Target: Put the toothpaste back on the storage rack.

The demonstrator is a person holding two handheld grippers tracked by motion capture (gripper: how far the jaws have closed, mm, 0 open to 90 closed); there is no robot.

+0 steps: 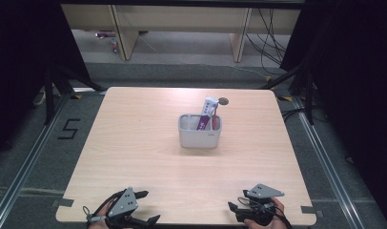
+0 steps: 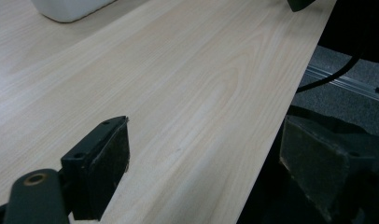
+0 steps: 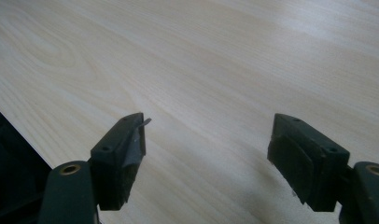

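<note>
white holder (image 1: pixel 199 136) stands upright holding a purple-white tube (image 1: pixel 206 114).

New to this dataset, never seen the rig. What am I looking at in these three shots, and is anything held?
No robot here: a person holds a two-jaw tool in each hand. The high view looks down on a wooden table, with the left hand-held gripper and right hand-held gripper at its near edge. The other two pictures come from cameras riding on each tool, looking along its black jaws at the tabletop. Both sets of jaws stand apart with nothing between them. Mid-table sits a grey holder with compartments; a white and purple tube and what looks like a toothbrush stand in its right side.
</note>
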